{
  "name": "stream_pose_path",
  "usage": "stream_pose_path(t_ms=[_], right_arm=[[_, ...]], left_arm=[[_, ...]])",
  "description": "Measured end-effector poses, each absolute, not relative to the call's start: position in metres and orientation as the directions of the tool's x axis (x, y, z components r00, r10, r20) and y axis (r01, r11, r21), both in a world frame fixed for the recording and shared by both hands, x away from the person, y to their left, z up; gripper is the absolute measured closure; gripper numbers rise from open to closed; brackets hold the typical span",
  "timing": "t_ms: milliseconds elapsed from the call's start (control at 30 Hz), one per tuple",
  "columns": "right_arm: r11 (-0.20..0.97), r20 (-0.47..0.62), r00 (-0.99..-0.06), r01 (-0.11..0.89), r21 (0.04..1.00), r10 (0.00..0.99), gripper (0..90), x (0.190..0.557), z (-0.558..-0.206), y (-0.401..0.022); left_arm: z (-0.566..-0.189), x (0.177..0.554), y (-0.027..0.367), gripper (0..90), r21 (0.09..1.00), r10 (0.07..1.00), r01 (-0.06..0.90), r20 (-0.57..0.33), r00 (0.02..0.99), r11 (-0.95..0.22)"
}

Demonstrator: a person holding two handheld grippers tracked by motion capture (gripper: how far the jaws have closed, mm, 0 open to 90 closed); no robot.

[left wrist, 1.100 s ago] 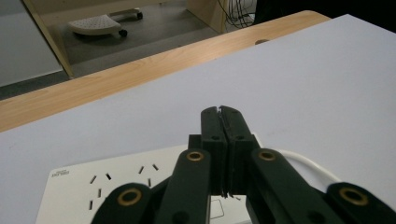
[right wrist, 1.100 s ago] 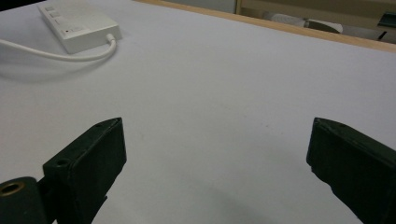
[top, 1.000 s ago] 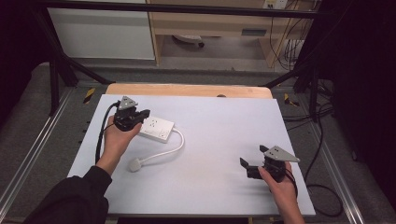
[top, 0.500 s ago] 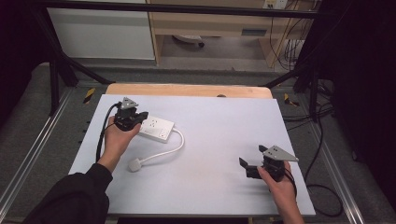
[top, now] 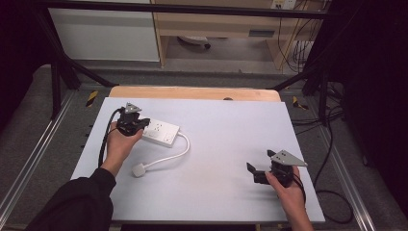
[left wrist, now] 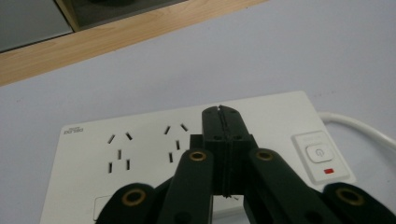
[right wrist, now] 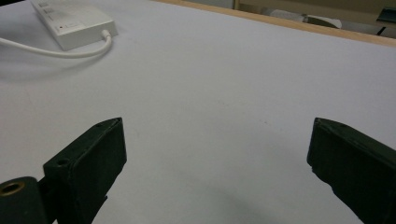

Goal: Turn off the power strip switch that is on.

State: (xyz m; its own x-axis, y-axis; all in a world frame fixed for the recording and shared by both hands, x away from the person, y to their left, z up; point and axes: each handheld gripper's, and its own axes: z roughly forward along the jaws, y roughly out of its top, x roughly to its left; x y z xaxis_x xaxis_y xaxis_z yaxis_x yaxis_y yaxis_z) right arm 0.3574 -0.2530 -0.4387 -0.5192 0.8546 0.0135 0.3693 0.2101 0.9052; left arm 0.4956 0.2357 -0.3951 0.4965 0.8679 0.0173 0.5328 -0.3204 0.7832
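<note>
Left gripper jaws pressed together over white power strip (switch side), right gripper jaws wide above table

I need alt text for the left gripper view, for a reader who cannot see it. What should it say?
The left gripper, jaws shut together and holding nothing, points down over a white power strip lying on a pale table. The strip's power button with a red mark sits at the right, near its white cable.
</note>
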Motion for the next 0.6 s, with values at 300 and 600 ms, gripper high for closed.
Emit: stream_pose_path(t_ms=[300,600], right_arm=[[0.214,0.010,-0.517,0.371,0.904,0.856,5.0,0.358,-0.438,-0.253],[0.215,0.009,-0.517,0.371,0.903,0.856,5.0,0.358,-0.438,-0.254]], left_arm=[[-0.402,0.493,0.245,89.9,0.770,0.875,0.556,0.007,0.483,-0.313],[-0.410,0.489,0.246,89.9,0.759,0.869,0.565,0.003,0.495,-0.324]])
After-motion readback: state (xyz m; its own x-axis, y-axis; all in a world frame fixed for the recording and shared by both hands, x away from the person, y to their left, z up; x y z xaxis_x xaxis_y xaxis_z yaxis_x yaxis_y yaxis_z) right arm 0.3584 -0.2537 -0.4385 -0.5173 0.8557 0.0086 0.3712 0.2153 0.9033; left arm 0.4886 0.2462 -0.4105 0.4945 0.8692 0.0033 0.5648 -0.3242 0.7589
